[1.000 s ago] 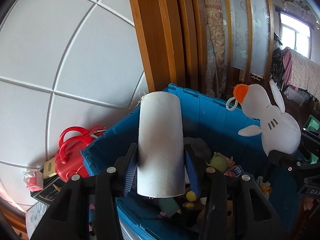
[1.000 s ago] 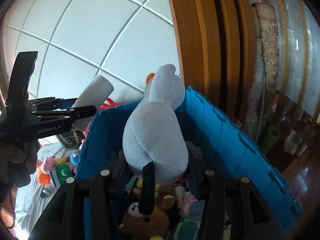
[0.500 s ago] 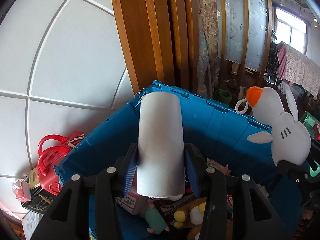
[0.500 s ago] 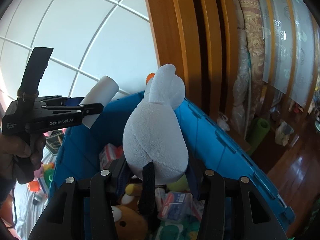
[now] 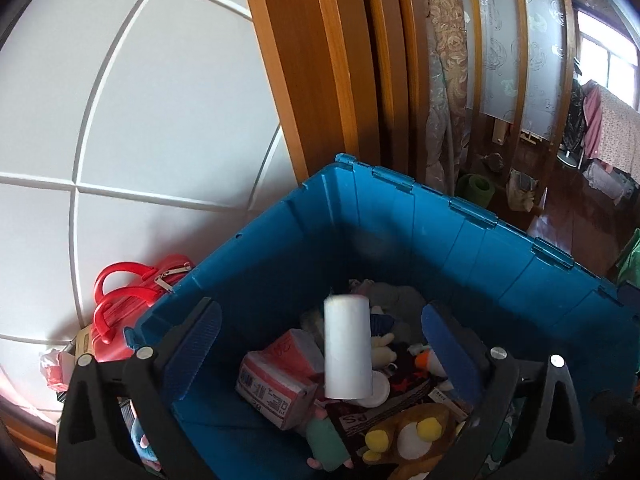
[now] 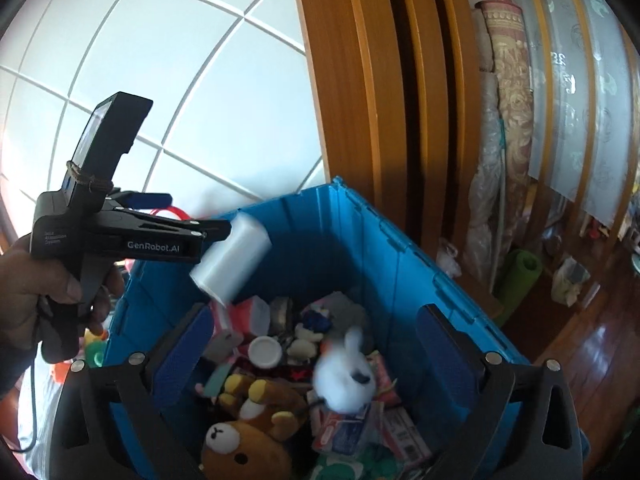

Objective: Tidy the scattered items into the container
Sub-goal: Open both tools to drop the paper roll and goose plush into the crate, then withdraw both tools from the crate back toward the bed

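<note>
Left wrist view: the left gripper (image 5: pixel 320 320) is opening, its 2 jaws spread wide, and the white roll (image 5: pixel 346 347) drops free between them above the toys in the blue bin (image 5: pixel 460 240). A red bag (image 5: pixel 128 304) sits beside the bin against a white panelled wall (image 5: pixel 140 120).

Right wrist view: the right gripper (image 6: pixel 312 344) is opening wide too; the white plush duck (image 6: pixel 346 376), blurred, falls loose into the bin beside a brown bear (image 6: pixel 248 432). Dark wooden floor (image 6: pixel 592 360) lies to the right.
</note>
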### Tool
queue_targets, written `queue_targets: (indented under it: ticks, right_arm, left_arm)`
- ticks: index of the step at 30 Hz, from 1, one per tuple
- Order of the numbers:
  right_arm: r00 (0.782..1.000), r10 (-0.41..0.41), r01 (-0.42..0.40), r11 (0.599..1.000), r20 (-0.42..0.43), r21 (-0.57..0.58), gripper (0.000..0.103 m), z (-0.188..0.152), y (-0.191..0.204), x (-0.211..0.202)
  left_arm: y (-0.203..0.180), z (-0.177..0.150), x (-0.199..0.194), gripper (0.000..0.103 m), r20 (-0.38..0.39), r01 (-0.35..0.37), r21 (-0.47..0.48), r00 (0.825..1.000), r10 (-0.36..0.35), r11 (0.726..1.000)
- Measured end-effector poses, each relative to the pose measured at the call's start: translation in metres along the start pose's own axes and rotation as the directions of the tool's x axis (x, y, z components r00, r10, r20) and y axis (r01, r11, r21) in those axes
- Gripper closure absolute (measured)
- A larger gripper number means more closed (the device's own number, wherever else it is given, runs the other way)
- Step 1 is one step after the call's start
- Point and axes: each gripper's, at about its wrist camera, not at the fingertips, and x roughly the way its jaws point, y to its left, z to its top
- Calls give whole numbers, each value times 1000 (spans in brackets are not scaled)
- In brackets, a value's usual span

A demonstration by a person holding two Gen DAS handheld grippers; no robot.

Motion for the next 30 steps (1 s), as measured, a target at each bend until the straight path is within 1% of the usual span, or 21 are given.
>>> queue_targets:
  ticks: [1,7,12,16,20,23,27,30]
  right_arm:
    - [1000,-1,1,1000,-5,4,0,-2,-1,0]
    - [1000,9,-9,1000,-17,11,0,-4,-1,-5]
    - [1000,28,-28,1000,-6,-4,0,-3,10,-14]
    - [999,50,-50,999,5,-21,0,-1,22,-21]
    - [997,79,-78,996,22,-37,0,0,34,-30]
    - [995,97,-95,994,25,-52,0,-1,44,-36]
    - [992,121,-119,990,22,-75,0,-4,58,-42]
    - [991,137,-136,987,9,-89,0,-7,71,-43]
  left_arm:
    - [3,-2,1,1,-9,5,-11,1000,-5,1000]
    - [14,-12,-6,1,-15,-20,-16,1000,20,1000]
    - [23,-21,-21,1,-7,-40,-29,999,40,999]
    - [33,-35,-37,1,-6,-60,-47,998,60,997]
    - [41,-54,-52,1,-11,-83,-59,996,83,995]
    - [50,-70,-63,1,-17,-97,-88,995,96,991]
    - [61,-99,-75,1,-35,-117,-135,993,113,984]
    - [69,-124,-84,1,-48,-132,-152,991,126,979]
